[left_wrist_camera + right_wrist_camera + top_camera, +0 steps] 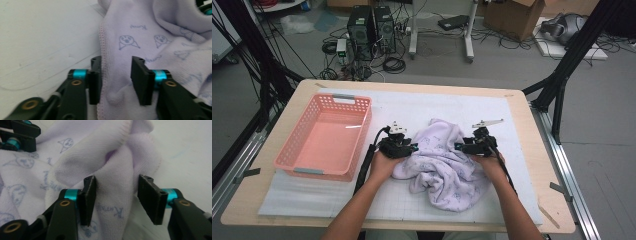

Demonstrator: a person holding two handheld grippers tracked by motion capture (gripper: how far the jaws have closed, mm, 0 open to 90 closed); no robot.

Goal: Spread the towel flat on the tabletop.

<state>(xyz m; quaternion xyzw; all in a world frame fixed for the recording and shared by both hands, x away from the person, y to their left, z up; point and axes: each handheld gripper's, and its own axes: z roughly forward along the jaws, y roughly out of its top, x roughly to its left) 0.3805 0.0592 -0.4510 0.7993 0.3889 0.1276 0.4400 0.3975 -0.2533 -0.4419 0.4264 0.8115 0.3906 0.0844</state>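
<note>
A crumpled lilac towel (442, 165) printed with small animal faces lies on the white mat, between my two grippers. My left gripper (412, 148) is at the towel's left edge. In the left gripper view its jaws (116, 61) stand apart over the hemmed edge of the towel (150, 37), with cloth lying between the pads and not pinched. My right gripper (459, 146) is at the towel's upper right. In the right gripper view its jaws (117, 180) straddle a raised fold of the towel (87, 152); the left pad touches the fold and the right pad stands off it.
A pink plastic basket (287, 150) with nothing in it sits at the left of the white mat (512, 120). The wooden table's edge (547, 150) runs close on the right. Computers, cables and boxes stand on the floor beyond the table.
</note>
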